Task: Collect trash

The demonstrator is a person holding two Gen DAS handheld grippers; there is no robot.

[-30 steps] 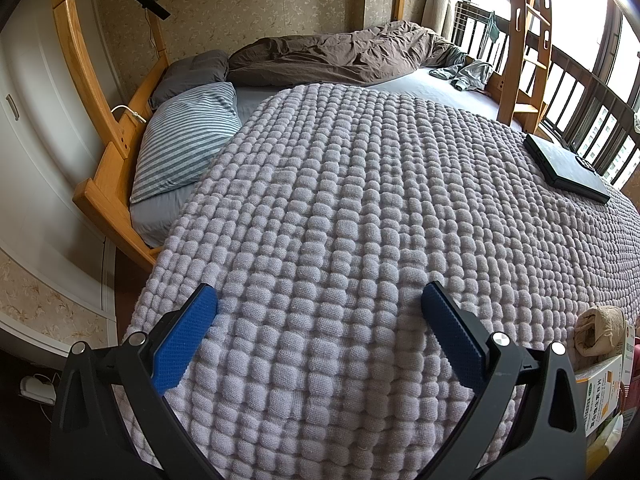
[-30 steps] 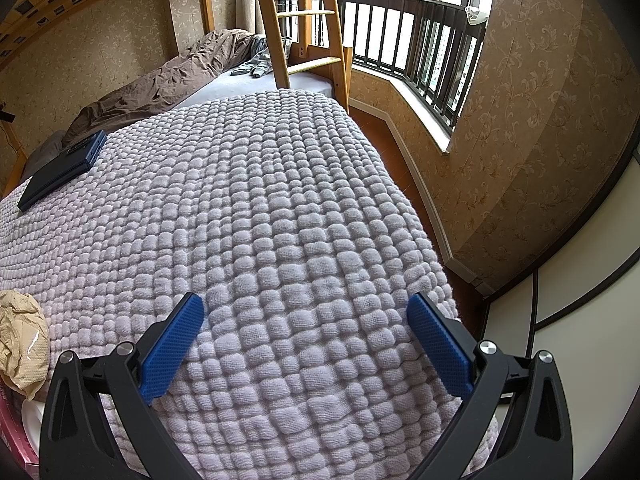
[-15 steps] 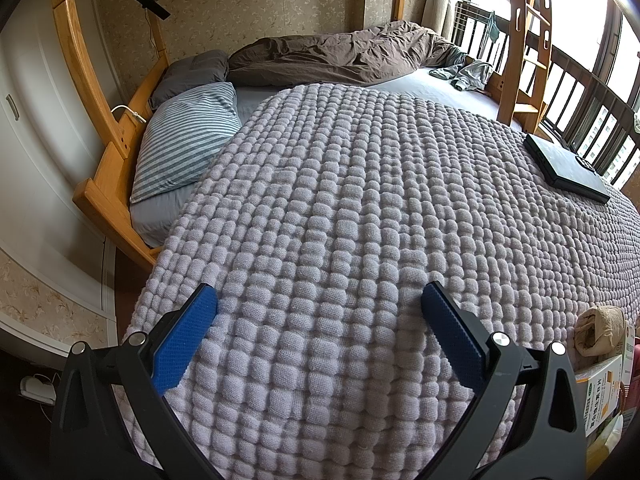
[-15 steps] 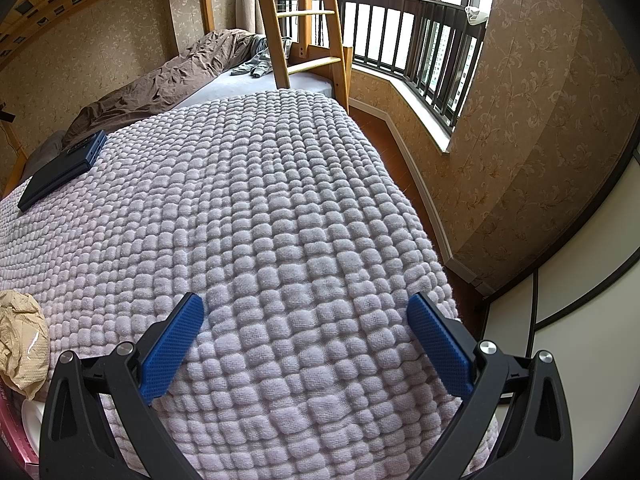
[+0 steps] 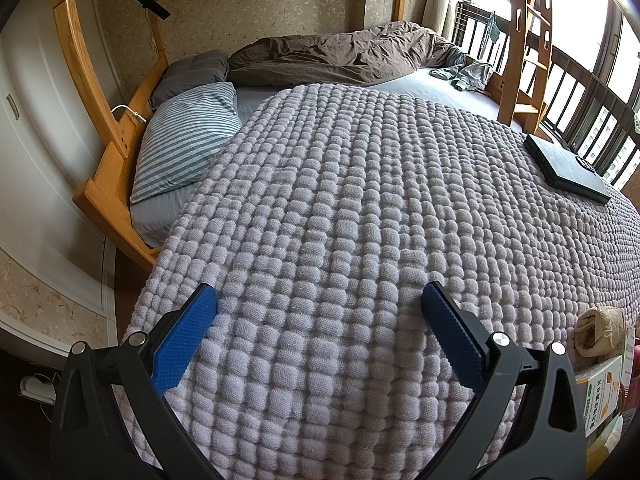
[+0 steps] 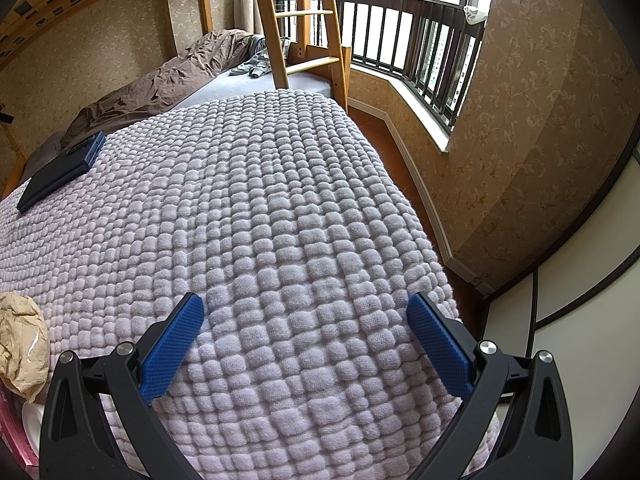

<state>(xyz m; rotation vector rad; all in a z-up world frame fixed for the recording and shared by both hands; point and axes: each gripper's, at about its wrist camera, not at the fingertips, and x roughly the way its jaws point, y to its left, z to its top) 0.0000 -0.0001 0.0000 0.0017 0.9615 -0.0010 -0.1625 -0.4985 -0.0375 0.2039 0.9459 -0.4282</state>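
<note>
Both tools, left tool (image 5: 319, 304) and right tool (image 6: 305, 314), were wide open and empty. The crumpled paper bag (image 6: 22, 344) at far left could slip off the bumpy blanket (image 6: 248, 200).

Wooden bunk bed (image 5: 100, 196), lilac blanket (image 6: 260, 200), patterned wallpaper (image 6: 540, 120), daylit barred window (image 6: 400, 40).

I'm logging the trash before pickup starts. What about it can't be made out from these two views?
- Crumpled paper bag: cut off by the left edge of the right wrist view; its full extent is hidden.
- Cardboard box: in the left wrist view, partly behind the left gripper and cut by the frame edge; print too small to read.
- Pink item: right wrist view, only a sliver at the corner; unidentifiable.
</note>
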